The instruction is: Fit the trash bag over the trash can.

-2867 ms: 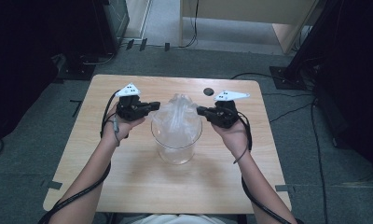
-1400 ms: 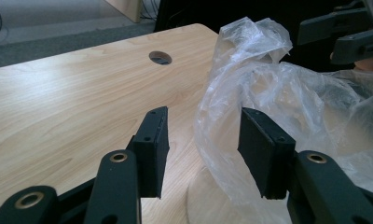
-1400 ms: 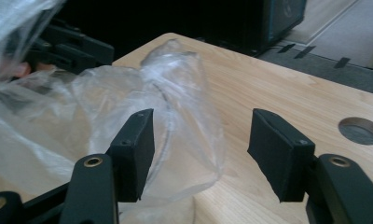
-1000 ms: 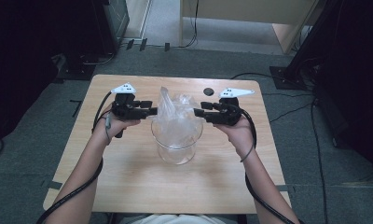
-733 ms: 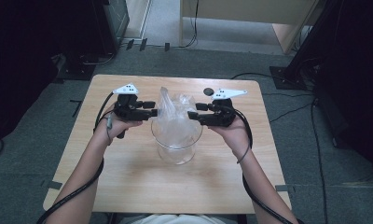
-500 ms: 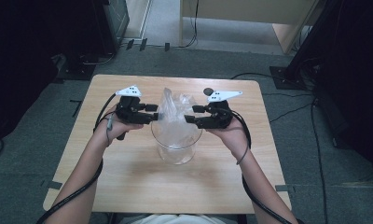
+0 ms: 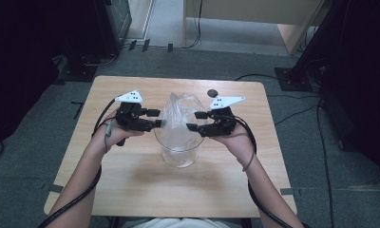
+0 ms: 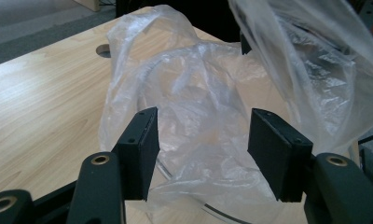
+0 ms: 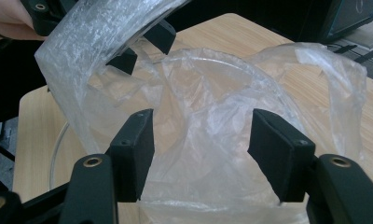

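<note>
Bag [image 7: 181, 114] upright in bowl [image 7: 178, 152], mouth up; L gripper [image 7: 156, 119] & R gripper [image 7: 194, 121] just opened, gripping nothing.

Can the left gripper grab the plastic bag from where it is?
Probably yes. The left gripper sits right beside the plastic bag in the clear container, its jaws have just been opening, and the bag's film lies straight ahead with nothing between.
</note>
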